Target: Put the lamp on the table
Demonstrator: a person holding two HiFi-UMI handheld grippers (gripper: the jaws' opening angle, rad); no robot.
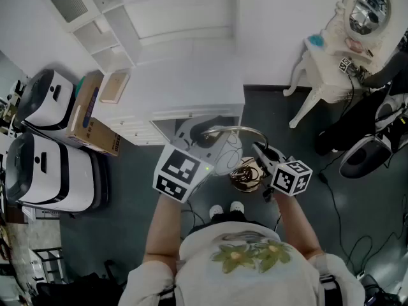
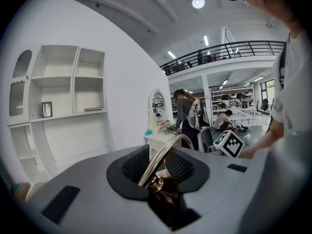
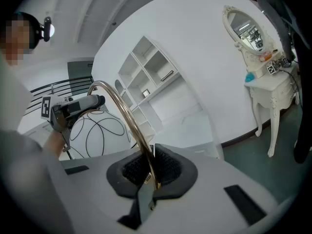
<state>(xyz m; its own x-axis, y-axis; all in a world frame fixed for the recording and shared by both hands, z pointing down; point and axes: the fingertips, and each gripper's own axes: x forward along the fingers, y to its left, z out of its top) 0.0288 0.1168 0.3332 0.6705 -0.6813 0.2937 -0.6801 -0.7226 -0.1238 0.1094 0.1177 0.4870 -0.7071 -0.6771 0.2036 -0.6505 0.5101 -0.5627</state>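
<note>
The left gripper [image 2: 158,175] and right gripper [image 3: 147,175] are both gripping the lamp [image 1: 246,176] by its curved brass arm, jaws narrowly parted around it, likely sharing its weight to keep it steady on the way to the table [image 1: 324,76].

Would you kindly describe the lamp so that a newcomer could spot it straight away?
Find the white shelf unit on the wall; just before it, the left claw and right claw grip the lamp. Its arched gold neck and white globe shade looped with black lines set it apart.
</note>
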